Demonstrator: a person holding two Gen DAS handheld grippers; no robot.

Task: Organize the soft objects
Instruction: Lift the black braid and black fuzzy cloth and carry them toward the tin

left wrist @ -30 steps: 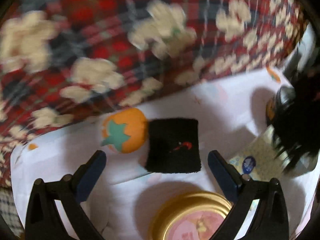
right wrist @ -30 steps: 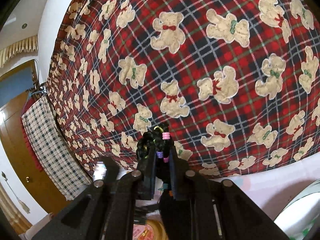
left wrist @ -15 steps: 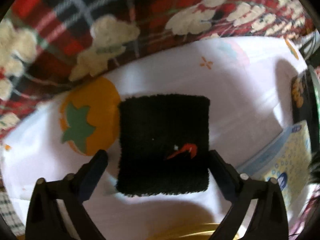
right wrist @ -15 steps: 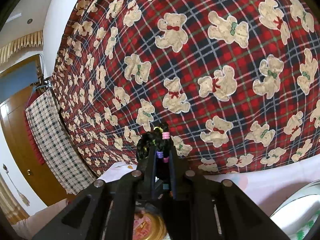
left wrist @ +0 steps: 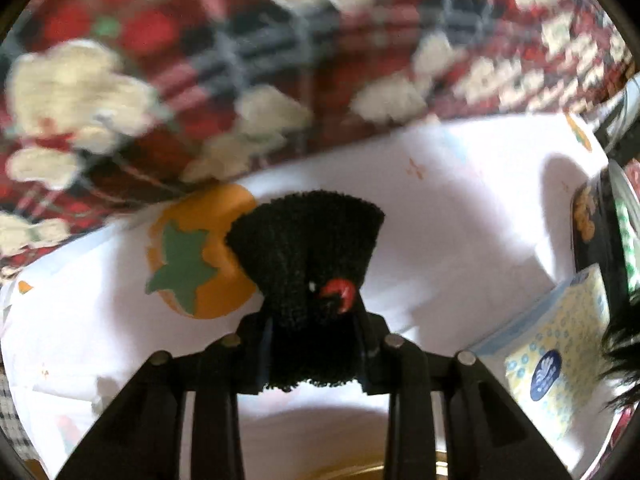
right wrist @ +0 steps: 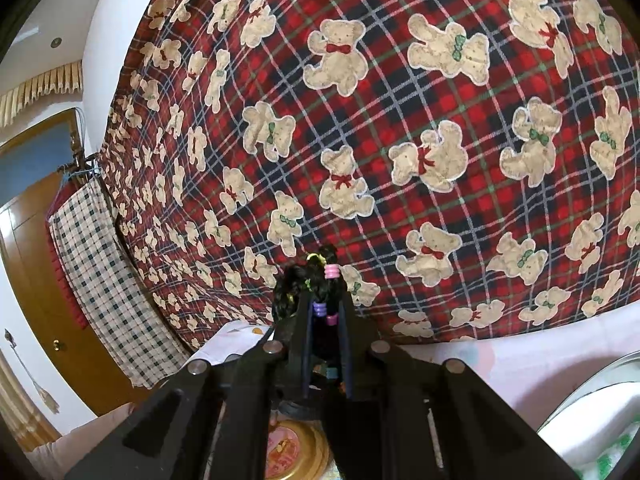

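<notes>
Left of the black wristband point(left wrist: 308, 256), touching its edge, an orange persimmon-shaped soft toy point(left wrist: 192, 256) lies on the white cloth point(left wrist: 460, 216). At the landmark itself, the left gripper point(left wrist: 310, 344) has its jaws closing on the wristband, bunching its near half between the pads, probably for a lift. Right of the wristband, well apart, sits a yellow dotted tissue pack point(left wrist: 560, 356). Off to that side, the right gripper point(right wrist: 326, 332) stays clenched on a black hair piece with coloured bands point(right wrist: 316, 280), held aloft. Below it lies a gold round tin point(right wrist: 292, 448); whether it holds anything I cannot tell.
</notes>
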